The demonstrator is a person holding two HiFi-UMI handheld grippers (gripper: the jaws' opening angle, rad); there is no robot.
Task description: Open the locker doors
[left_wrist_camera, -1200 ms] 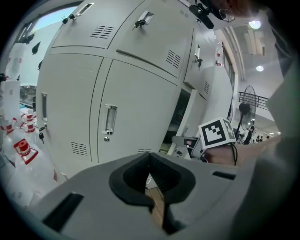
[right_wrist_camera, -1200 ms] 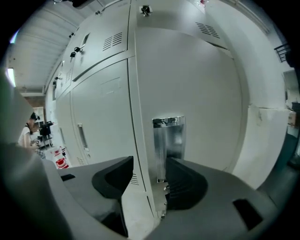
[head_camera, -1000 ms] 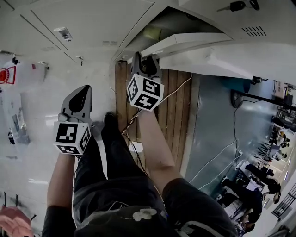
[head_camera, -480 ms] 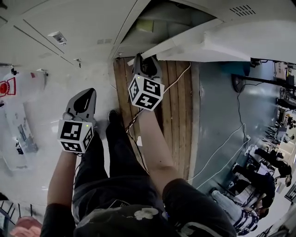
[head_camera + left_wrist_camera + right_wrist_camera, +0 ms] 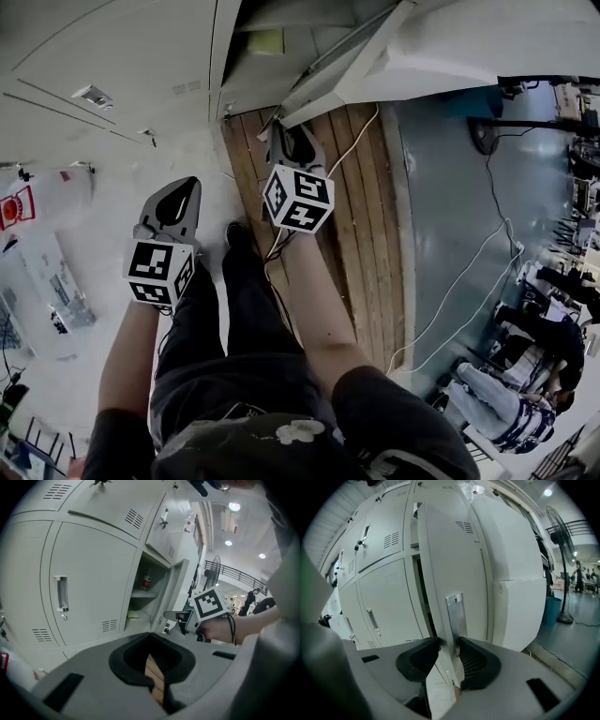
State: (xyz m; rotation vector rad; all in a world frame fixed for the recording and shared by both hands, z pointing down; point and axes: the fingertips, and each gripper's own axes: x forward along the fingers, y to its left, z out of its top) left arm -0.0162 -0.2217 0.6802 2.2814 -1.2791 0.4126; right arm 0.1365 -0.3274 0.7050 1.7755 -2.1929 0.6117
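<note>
1. jaws of the right gripper [image 5: 449, 656] have just been closing and now pinch the free edge of the open locker door [image 5: 454, 564], right at its metal handle plate [image 5: 456, 613]. the door's edge sits between the pads.
2. left gripper [image 5: 157, 667] is pinched together on nothing. it hangs low in front of the lockers, apart from them.
3. the held door looks like thin sheet steel: stiff, light and smooth-painted, so probably slippery under the pads. it should swing easily on its hinge. a grip at the edge by the plate, far from the hinge, likely gives the easiest pull.
4. behind that door, the compartment [image 5: 143, 602] stands exposed, with a shelf inside.
5. further left, a closed door [image 5: 89, 588] carries an upright handle [image 5: 61, 594] near its left edge. that handle is probably the place to take hold, since the flat panel offers nothing else to grip.
</note>
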